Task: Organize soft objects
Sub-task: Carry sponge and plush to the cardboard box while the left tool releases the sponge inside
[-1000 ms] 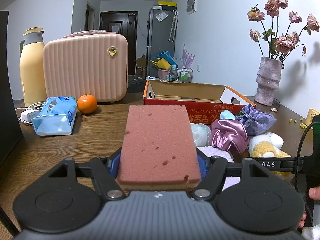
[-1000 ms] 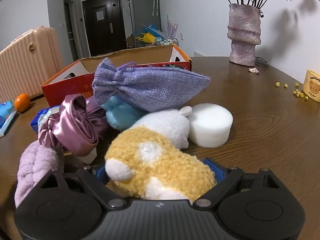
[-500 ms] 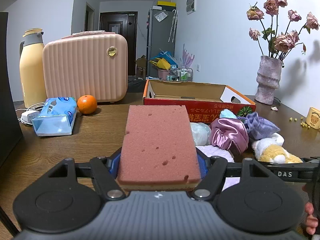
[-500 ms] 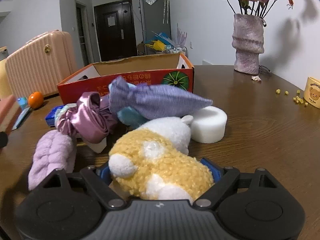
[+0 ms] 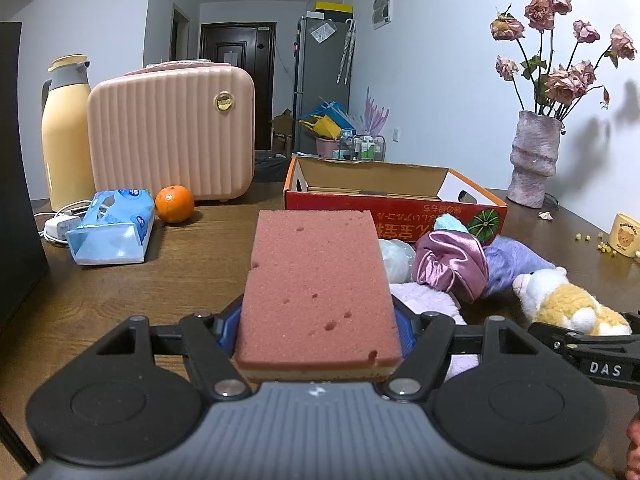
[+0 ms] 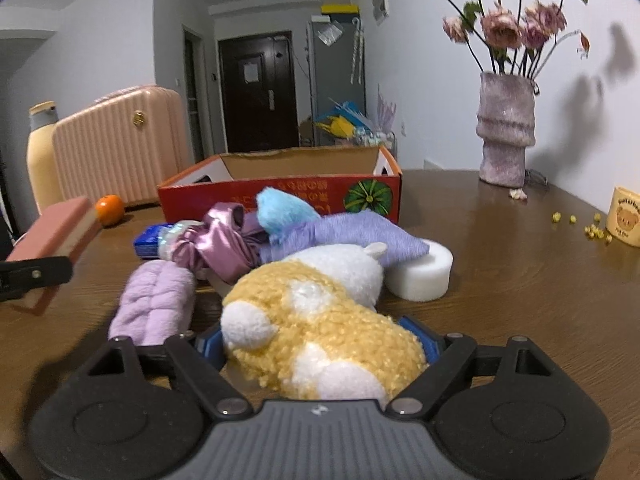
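My left gripper (image 5: 318,320) is shut on a pink sponge (image 5: 316,272) with a yellow underside, held level above the wooden table. The jaws of my right gripper (image 6: 320,344) are closing, with their blue pads pressing both sides of a yellow-and-white plush toy (image 6: 320,320). The toy sits at the near edge of a pile: a satin scrunchie (image 6: 220,240), a lilac pouch (image 6: 352,232), a blue plush piece (image 6: 280,208), a white round sponge (image 6: 424,276) and a fluffy lilac band (image 6: 156,300). Behind the pile stands an open red cardboard box (image 6: 280,196).
A pink suitcase (image 5: 172,136), a yellow thermos (image 5: 66,132), an orange (image 5: 174,209) and a tissue pack (image 5: 112,232) stand at the left. At the right are a vase of dried roses (image 6: 506,136), a bear cup (image 6: 626,216) and scattered yellow bits (image 6: 592,230).
My right gripper has drawn back towards me with the plush toy, so the pile looks farther off. The lilac pouch has sunk lower onto the pile. The left gripper and sponge have not moved.
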Demonstrator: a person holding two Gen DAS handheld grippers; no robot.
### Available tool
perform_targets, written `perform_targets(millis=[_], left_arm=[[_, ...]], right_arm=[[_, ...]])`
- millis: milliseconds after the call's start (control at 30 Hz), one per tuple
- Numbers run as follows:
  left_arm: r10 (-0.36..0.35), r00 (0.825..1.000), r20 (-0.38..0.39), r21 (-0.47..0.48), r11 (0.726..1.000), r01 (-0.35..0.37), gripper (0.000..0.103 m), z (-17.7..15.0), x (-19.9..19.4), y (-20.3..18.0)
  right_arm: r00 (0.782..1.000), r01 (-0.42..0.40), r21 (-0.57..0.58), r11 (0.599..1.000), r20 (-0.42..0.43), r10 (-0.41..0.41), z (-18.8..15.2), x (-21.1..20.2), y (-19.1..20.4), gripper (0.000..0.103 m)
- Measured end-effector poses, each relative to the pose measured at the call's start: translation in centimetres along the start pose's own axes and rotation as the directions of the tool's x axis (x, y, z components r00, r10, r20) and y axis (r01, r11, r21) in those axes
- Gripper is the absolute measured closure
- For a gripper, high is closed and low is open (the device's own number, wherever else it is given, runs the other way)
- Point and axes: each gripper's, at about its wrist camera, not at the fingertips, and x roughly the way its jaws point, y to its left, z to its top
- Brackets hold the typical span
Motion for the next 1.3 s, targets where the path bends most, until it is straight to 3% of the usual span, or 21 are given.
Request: perform_targets(millis=[600,1300], left_arm=[[-0.041,0.999,0.033,0.004,0.999,0.041,0.032,0.0,-2.7,-2.5],[-0.055,0.995,0.087,0.007,0.998,0.054,0.032,4.0,-0.9,-5.2]], right_arm=[[0.987,-0.017,-0.083,0.996,0.158,0.030,1.2,-3.8,0.3,0.018],[0.972,-0.018,-0.110,0.994,0.229,0.043,4.5,-1.9,0.1,0.018]])
